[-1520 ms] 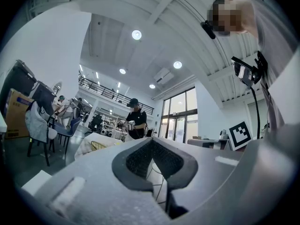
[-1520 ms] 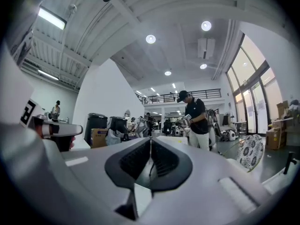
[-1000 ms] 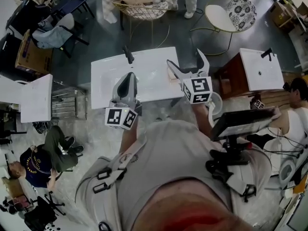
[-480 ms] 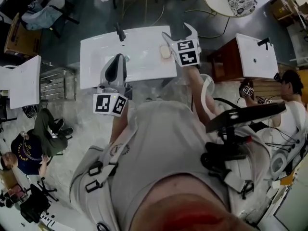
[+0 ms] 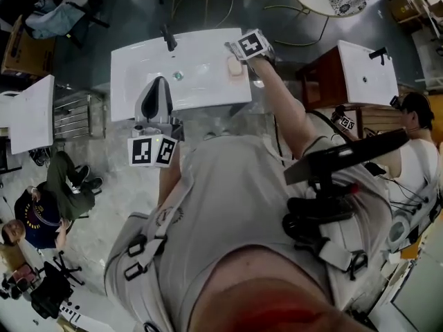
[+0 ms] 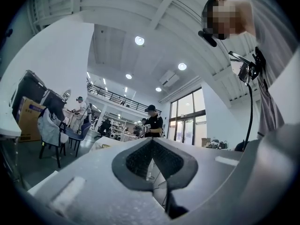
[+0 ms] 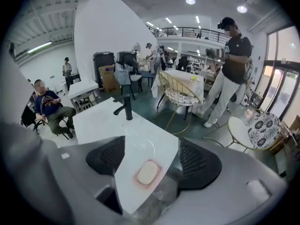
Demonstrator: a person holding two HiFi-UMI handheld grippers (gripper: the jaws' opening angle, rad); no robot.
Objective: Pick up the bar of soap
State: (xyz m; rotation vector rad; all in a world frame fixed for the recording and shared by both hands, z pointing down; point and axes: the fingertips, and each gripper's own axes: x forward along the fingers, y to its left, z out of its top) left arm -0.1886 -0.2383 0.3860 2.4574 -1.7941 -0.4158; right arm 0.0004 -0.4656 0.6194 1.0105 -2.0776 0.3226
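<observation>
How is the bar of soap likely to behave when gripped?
The bar of soap looks solid with rounded edges: probably stiff, but apt to slip from the pads. It lies flat on a pink dish, so it is unlikely to roll. The right gripper is closing its jaws around it, not yet touching.

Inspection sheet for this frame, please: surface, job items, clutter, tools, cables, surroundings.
Surface: white sink top, black faucet at the back.
Job's things: bar of soap lying on a pink-rimmed dish near the top's right edge.
Clutter: nothing seen.
Tools: right tool above the soap, jaws closing, soap between them, not yet touched; left tool shut, empty.
Cables: dark lead hangs from the person's head rig.
Surroundings: second sink unit at right; seated person at left.
</observation>
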